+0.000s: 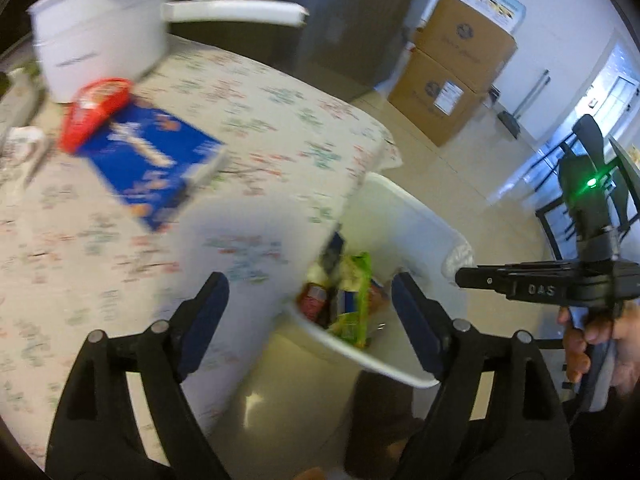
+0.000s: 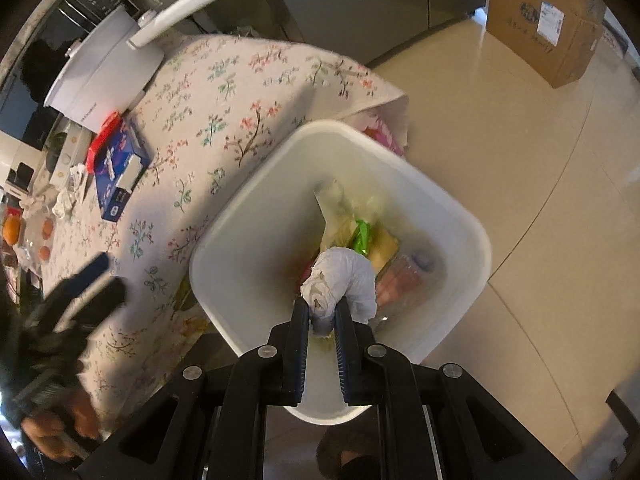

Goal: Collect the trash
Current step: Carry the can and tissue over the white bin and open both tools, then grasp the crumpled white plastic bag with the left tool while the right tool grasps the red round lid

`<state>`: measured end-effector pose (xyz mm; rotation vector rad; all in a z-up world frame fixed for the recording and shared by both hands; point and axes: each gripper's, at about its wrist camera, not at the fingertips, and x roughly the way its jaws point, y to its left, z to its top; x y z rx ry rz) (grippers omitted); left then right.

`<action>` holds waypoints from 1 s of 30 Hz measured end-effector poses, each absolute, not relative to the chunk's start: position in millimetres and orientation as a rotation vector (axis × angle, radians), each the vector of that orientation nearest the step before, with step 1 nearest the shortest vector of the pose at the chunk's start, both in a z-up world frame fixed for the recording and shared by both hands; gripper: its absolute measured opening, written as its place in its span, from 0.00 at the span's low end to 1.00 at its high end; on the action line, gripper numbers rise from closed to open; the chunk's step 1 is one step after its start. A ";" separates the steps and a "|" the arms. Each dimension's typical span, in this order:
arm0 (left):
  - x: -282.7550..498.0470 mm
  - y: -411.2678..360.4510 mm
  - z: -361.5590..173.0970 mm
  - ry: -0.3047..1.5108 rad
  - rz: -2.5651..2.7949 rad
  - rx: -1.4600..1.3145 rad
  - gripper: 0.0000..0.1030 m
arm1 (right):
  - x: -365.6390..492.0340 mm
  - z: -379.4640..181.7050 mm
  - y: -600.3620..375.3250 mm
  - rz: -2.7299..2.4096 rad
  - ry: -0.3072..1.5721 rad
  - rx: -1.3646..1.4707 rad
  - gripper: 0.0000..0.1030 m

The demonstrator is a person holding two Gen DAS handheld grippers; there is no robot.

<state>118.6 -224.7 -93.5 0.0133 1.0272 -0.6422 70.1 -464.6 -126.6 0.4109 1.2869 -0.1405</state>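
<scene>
A white bin [image 2: 224, 248] stands on the floor beside the table, with wrappers, a green packet [image 2: 362, 236] and other trash inside. My right gripper [image 2: 322, 308] hangs over the bin, shut on a crumpled white tissue [image 2: 344, 276]. My left gripper [image 1: 310, 300] is open and holds nothing, over the table's edge and the bin's near rim [image 1: 384, 364]. The right gripper's body [image 1: 540, 284] shows at the right of the left wrist view, held by a hand [image 1: 588, 344]. A blue box [image 1: 156, 160] and a red lid [image 1: 96, 112] lie on the flowered tablecloth [image 1: 280, 120].
A white pot with a long handle [image 1: 104, 40] stands at the table's far end. More crumpled tissues [image 2: 64, 204] and oranges [image 2: 12, 230] lie on the table's far left. Stacked cardboard boxes [image 1: 452, 68] stand on the tiled floor by the wall.
</scene>
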 end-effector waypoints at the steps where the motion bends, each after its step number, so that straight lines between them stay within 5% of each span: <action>1: 118.8 -215.3 -90.3 1.022 -0.627 0.019 0.83 | 72.3 -128.5 -462.4 -0.139 1.294 0.412 0.13; 6: 121.3 -170.6 -83.6 1.012 -0.538 0.036 0.88 | 81.2 -132.9 -454.0 -0.132 1.303 0.414 0.18; 10: 123.9 -134.0 -81.4 1.016 -0.472 0.019 0.92 | 83.1 -126.9 -450.1 -0.153 1.278 0.432 0.58; 30: 160.6 13.2 -76.4 0.936 -0.181 -0.034 0.96 | 156.5 -83.1 -325.7 -0.020 1.155 0.266 0.71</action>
